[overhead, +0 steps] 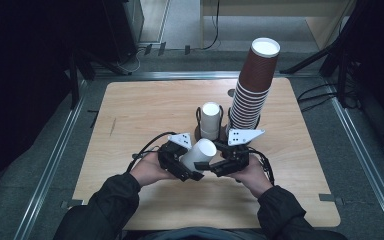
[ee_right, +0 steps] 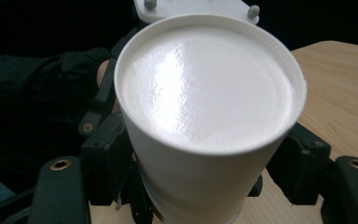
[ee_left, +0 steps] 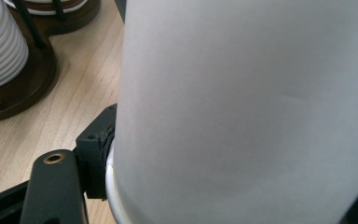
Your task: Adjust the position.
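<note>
A white paper cup (overhead: 198, 154) is held above the near middle of the wooden table (overhead: 130, 115), tilted with its closed base turned up and away from the person; from the left it is clamped by the left gripper (overhead: 182, 167), whose jaws are pressed tight against the cup's wall close to the rolled rim, as is seen close up in the left gripper view, where the cup's side (ee_left: 242, 107) looms just ahead of the lens and one black pad (ee_left: 95, 149) is set hard against it; the same cup's base (ee_right: 205, 88) is faced square on in the right gripper view, and the jaws of the right gripper (overhead: 219, 165) are spread either side of it, near but not closed on it; just behind the cup a dark wooden holder (overhead: 198, 133) is seen carrying a short stack of white cups (overhead: 210, 120); further right a tall leaning stack of brown cups (overhead: 252, 85) is stood on the same holder.
</note>
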A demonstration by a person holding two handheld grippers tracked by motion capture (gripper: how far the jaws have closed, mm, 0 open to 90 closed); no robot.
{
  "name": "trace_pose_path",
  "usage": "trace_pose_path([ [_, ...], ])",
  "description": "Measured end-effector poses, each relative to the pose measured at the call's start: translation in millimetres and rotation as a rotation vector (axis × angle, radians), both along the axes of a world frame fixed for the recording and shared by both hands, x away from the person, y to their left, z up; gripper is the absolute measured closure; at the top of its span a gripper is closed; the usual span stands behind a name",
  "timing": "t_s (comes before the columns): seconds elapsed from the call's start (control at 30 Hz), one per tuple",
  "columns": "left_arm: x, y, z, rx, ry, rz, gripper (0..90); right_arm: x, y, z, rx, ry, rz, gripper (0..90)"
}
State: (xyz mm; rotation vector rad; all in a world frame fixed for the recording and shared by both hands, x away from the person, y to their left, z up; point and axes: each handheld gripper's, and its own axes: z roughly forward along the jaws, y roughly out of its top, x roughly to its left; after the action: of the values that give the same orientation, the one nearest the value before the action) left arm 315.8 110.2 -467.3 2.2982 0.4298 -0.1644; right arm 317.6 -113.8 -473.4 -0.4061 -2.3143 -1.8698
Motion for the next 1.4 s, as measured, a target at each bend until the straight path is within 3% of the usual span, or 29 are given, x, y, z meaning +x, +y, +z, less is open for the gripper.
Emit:
trace_pose_path([
  [0.33,6.5,19.2,8.1,-0.014,0.003,0.032,23.9,-2.3,-3.8,6.7,-0.048,-0.033,-0.019,25.3],
  [0.7,9.1,35.1,14.5,0.09,-0.06,0.048,24.1,0.0,-10.4,6.0,-0.208,-0.028,-0.057,25.6],
  [0.83,12.1,36.8,14.1,0.156,-0.076,0.035,24.7,0.4,-8.6,1.5,-0.267,-0.03,-0.047,26.2],
  [1.07,17.1,34.3,9.4,0.235,-0.055,0.025,25.2,-2.6,-6.2,-5.4,-0.353,-0.048,-0.046,25.4],
  [1.23,17.7,30.5,10.3,0.272,-0.054,0.002,25.4,-3.4,-8.2,-6.7,-0.363,-0.042,-0.054,25.5],
  [1.4,19.5,22.0,4.8,0.359,-0.072,-0.017,26.1,-3.4,-11.0,-7.7,-0.367,-0.037,-0.065,25.4],
])
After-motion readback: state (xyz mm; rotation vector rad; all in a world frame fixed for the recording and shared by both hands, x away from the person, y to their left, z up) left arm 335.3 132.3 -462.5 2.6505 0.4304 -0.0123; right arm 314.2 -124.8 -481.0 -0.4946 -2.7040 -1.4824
